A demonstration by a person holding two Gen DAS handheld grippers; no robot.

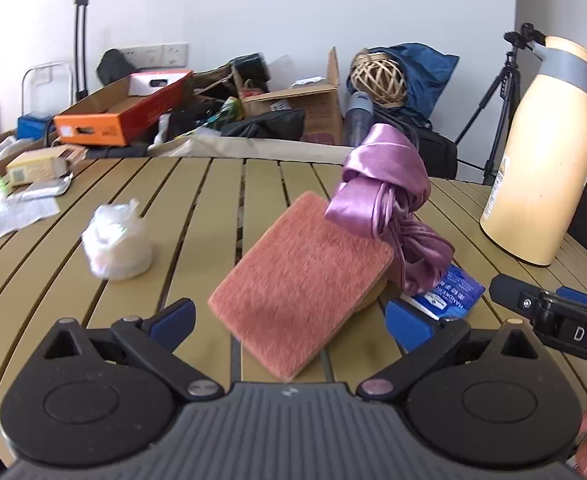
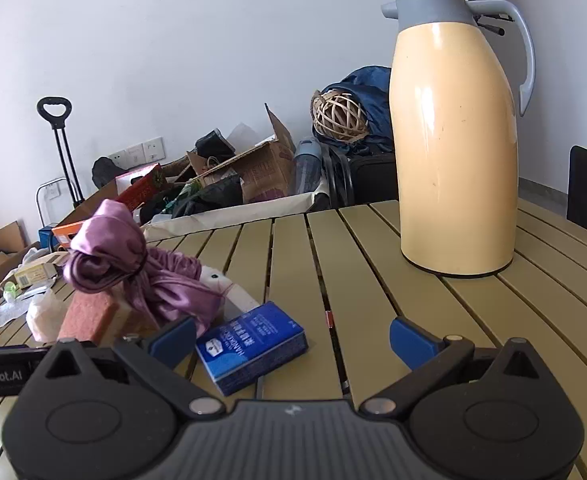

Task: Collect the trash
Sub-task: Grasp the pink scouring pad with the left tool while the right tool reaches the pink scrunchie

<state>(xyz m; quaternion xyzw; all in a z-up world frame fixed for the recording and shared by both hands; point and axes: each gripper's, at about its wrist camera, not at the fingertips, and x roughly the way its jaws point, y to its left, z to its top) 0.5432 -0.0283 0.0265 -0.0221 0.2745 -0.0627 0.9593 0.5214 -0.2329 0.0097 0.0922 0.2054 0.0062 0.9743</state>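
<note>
My left gripper (image 1: pixel 289 316) is spread wide, its 2 blue pads on either side of the near corner of a pink scouring sponge (image 1: pixel 299 280), not touching it that I can see. The sponge lies tilted on the slatted table (image 1: pixel 197 200). A knotted purple satin cloth (image 1: pixel 389 208) rests on the sponge's far right edge. Ahead and to the left of this tool sits a crumpled white plastic bag (image 1: pixel 117 242), well apart from the sponge.

My right gripper (image 2: pixel 291 338) is also wide open and holds nothing. A blue tissue pack (image 2: pixel 251 346) lies flat on the table just ahead, nearer its left pad (image 2: pixel 173 340). Beyond that pad are the same purple cloth (image 2: pixel 141 270) and sponge (image 2: pixel 89 318). Far ahead to the right stands a cream thermos jug (image 2: pixel 455 152), upright.
</note>
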